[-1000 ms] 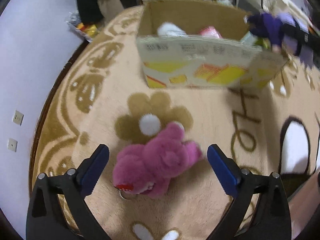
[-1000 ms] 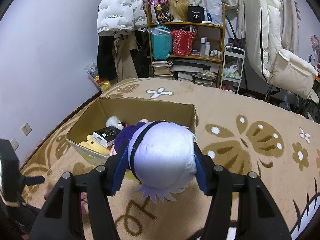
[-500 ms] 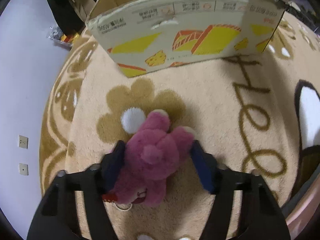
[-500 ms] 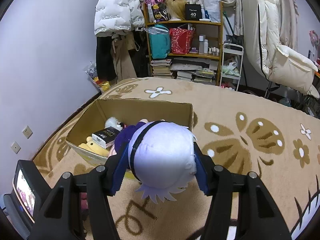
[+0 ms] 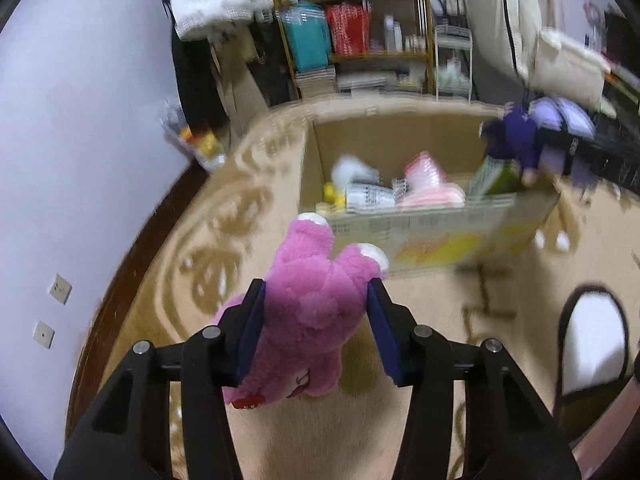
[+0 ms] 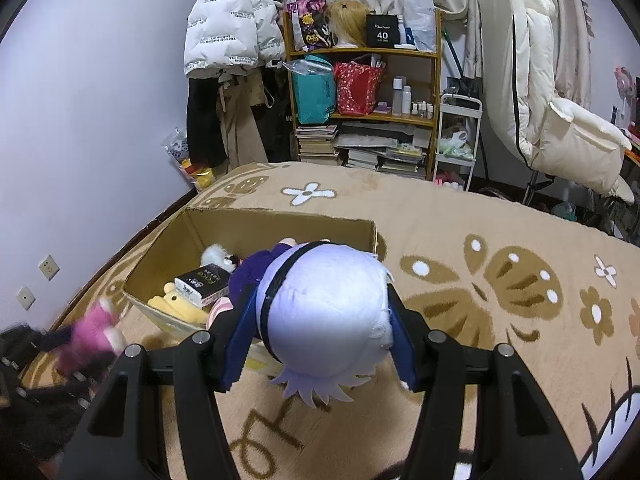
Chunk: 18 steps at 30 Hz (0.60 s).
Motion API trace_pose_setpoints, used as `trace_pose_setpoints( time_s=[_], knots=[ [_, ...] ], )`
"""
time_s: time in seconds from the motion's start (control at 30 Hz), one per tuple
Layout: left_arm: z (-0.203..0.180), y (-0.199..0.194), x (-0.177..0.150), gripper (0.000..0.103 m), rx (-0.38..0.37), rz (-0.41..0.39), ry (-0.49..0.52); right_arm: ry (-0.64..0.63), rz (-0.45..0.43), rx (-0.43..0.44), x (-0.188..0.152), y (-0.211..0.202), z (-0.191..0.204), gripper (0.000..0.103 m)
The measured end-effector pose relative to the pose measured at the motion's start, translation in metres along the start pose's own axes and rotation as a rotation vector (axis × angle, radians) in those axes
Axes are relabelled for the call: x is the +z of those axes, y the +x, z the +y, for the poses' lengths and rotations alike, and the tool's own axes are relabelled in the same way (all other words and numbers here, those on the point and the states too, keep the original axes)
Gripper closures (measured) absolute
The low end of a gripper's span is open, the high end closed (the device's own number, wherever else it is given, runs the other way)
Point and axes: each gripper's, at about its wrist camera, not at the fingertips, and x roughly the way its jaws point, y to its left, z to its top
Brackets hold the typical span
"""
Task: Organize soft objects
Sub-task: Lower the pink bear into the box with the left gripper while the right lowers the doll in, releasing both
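My left gripper [image 5: 316, 320] grips a pink plush bear [image 5: 308, 304]; its jaws are still closing on the bear's soft body, and the bear hangs above the rug in front of the cardboard box [image 5: 436, 236]. The right gripper [image 6: 318, 332] is shut on a plush doll with a pale lilac head and dark purple body [image 6: 326, 312], held over the near right part of the same box [image 6: 256, 216]. In the right wrist view the pink bear [image 6: 94, 336] shows blurred at lower left; in the left wrist view the doll [image 5: 532, 140] hangs over the box's right corner.
The box holds a yellow plush [image 6: 176, 306], a white plush [image 6: 214, 256], a black packet [image 6: 202, 282] and pink items [image 5: 426, 184]. It stands on a beige flower-patterned rug [image 6: 480, 280]. Behind are a bookshelf [image 6: 364, 112], hanging coats [image 6: 228, 28], a white cart [image 6: 460, 136] and a cream chair [image 6: 560, 120].
The left jaws closed from wide around the pink bear onto its sides, then lifted it off the rug and tilted up towards the box. The right gripper and its doll stayed put.
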Motion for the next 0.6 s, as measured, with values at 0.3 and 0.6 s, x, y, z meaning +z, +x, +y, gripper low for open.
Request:
trace_pose_setpoints(
  time_s=[0.3, 0.6],
  knots=[
    [0.0, -0.005, 0.06, 0.054, 0.001, -0.145, 0.005, -0.028, -0.013, -0.016, 0.012, 0.01, 0.0, 0.04],
    [0.005, 0.026, 0.087, 0.053, -0.023, -0.183, -0.038, -0.032, -0.025, 0.008, 0.025, 0.029, -0.002, 0.04]
  ],
)
